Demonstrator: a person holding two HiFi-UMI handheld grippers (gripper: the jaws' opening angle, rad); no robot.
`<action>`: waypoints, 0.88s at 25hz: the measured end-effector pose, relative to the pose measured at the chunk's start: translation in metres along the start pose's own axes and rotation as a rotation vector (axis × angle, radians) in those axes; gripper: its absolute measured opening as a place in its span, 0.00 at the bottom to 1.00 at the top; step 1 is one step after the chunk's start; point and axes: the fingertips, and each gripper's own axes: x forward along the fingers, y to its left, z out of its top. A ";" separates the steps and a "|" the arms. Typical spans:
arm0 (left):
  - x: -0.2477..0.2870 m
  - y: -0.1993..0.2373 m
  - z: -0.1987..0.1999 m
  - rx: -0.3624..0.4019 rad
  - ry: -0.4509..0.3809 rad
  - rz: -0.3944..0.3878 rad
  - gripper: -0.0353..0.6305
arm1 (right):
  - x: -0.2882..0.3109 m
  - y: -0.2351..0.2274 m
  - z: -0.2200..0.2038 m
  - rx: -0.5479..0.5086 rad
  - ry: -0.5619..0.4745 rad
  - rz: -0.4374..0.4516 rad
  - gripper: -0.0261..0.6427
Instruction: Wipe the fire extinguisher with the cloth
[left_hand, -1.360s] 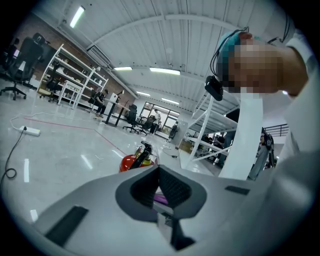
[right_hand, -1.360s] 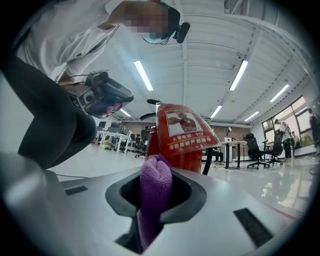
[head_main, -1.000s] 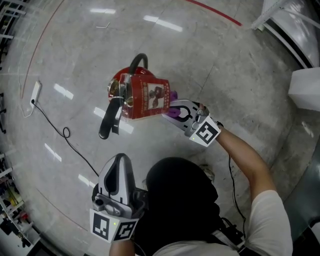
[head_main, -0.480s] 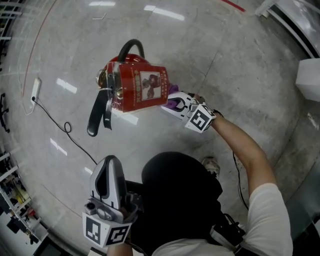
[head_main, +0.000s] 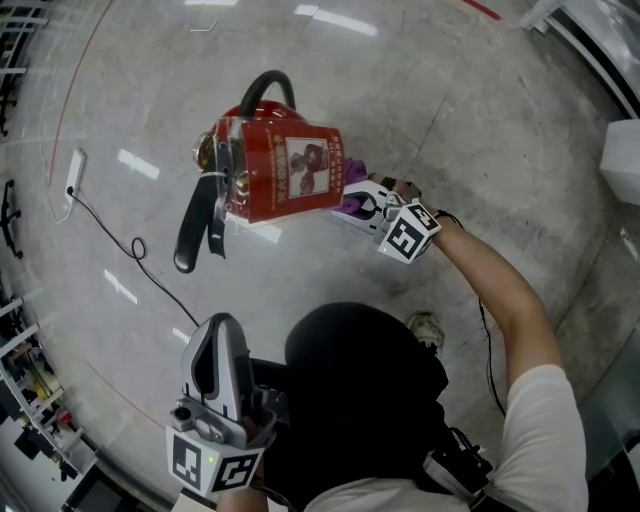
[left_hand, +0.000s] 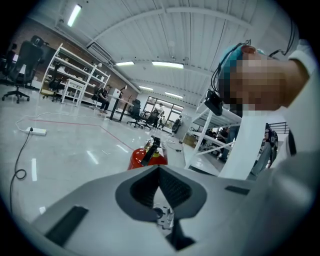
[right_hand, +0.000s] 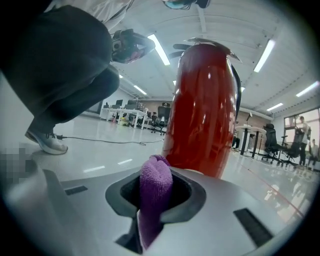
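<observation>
A red fire extinguisher stands on the grey floor, with a picture label on its side and a black hose hanging at its left. My right gripper is shut on a purple cloth and holds it low against the extinguisher's right side. In the right gripper view the cloth sticks up between the jaws, just before the red cylinder. My left gripper hangs shut and empty near my body, well short of the extinguisher.
A white power strip with a black cable lies on the floor at the left. Shelving stands along the left edge. A white box sits at the right. My shoe is beside the right arm.
The extinguisher has come from tilted to more upright in view. My right gripper with the cloth has stayed against its lower right side. The left gripper has barely moved.
</observation>
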 end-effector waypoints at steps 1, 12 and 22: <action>0.000 0.000 -0.001 -0.002 0.001 0.002 0.06 | 0.001 0.001 -0.004 -0.009 0.014 0.009 0.14; -0.004 0.009 -0.001 -0.015 0.000 0.020 0.06 | 0.016 0.010 -0.041 0.040 0.099 0.045 0.14; -0.011 0.013 -0.001 -0.026 -0.010 0.022 0.06 | 0.027 0.020 -0.055 0.127 0.170 0.117 0.14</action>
